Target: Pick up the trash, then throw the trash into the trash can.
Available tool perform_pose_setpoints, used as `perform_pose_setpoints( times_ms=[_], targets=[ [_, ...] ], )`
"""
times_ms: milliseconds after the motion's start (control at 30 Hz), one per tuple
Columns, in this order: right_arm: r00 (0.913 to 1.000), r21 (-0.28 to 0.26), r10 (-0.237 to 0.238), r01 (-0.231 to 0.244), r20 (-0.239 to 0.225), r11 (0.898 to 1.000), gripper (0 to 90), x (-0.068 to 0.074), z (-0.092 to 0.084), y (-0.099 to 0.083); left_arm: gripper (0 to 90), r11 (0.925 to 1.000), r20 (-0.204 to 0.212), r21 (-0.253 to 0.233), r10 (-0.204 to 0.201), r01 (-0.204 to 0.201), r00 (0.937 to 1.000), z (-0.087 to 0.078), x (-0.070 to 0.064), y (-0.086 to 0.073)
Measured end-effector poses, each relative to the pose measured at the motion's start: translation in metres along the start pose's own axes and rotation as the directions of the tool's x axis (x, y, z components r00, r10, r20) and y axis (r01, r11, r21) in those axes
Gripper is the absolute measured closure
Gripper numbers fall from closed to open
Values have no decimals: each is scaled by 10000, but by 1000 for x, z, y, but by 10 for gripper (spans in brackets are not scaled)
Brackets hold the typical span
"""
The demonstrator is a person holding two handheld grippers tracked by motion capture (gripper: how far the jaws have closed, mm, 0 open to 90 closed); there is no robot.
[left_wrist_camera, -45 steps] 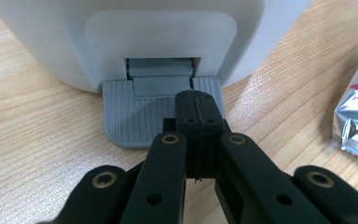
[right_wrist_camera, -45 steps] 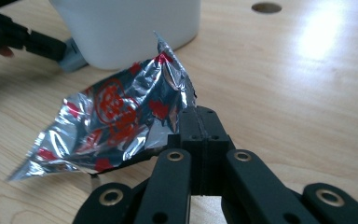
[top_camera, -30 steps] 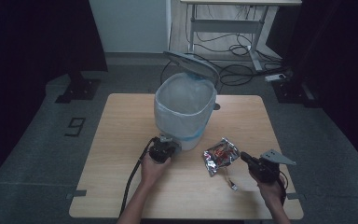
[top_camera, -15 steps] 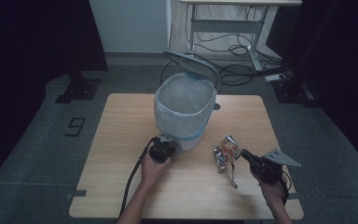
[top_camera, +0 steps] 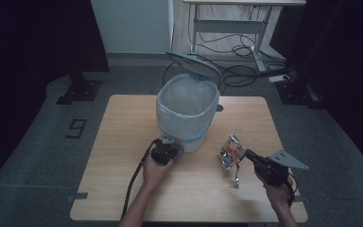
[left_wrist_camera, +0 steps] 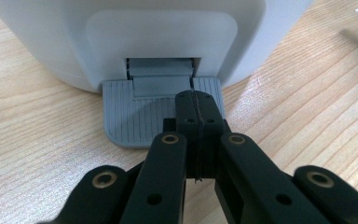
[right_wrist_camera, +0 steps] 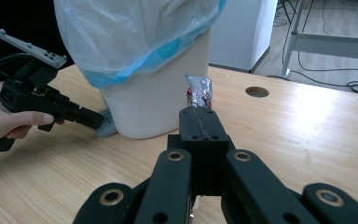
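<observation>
crinkly foil is making the snack wrapper (top_camera: 230, 152) light, soft and slippery, so the right gripper (top_camera: 248, 153), jaws shut on its edge, is lifting it near the desk's right edge while the closed left gripper (left_wrist_camera: 197, 95) is pressing the bin's pedal (left_wrist_camera: 135, 116).

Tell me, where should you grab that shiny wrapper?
By a thin edge, coming from the side, as the right gripper does. The wrapper is flat, crinkly foil, so shut jaws can pinch an edge firmly, and the rest probably hangs free to drop into the bin.
</observation>
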State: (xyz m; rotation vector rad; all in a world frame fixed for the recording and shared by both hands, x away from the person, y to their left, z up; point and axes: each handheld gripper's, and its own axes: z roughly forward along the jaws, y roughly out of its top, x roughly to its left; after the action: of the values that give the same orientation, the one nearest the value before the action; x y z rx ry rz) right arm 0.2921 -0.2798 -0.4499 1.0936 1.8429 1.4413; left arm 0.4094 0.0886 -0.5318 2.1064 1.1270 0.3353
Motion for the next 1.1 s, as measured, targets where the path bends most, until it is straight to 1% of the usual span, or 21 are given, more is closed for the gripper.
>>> perform_pose_setpoints(
  times_ms=[267,500,533,567,767,833,867,967,1033,1100],
  targets=[
    [9999,-258,-100,99,-40,9996,900,5,-5,10,900,10000,41,24,11,-11,10000,0,1,0],
    [9995,-432,-319,316,-78,9986,900,10,-9,24,900,10000,59,11,-20,20,10000,0,1,0],
    [9993,-487,-358,353,-82,9982,900,11,-10,28,900,10000,60,13,-21,21,10000,0,1,0],
    [9993,-487,-358,353,-82,9982,900,11,-10,28,900,10000,61,14,-25,25,10000,0,1,0],
    [9988,-757,-469,458,-132,9961,900,15,-15,44,900,10000,63,33,-22,22,10000,0,1,0],
    [9982,-903,-586,571,-144,9943,900,17,-18,53,900,10000,83,28,-43,42,10000,0,1,0],
    [9982,-903,-586,571,-144,9943,900,17,-18,53,900,10000,83,28,-43,42,10000,0,1,0],
    [9981,-1003,-588,567,-179,9933,900,17,-22,62,900,10000,86,55,-45,44,10000,0,1,1],
    [9980,-1115,-611,587,-179,9920,900,17,-25,72,900,10000,91,72,-57,56,9999,0,1,1],
    [9978,-1164,-635,609,-183,9913,900,18,-26,75,900,9999,108,86,-77,76,9999,0,1,1]
  ],
)
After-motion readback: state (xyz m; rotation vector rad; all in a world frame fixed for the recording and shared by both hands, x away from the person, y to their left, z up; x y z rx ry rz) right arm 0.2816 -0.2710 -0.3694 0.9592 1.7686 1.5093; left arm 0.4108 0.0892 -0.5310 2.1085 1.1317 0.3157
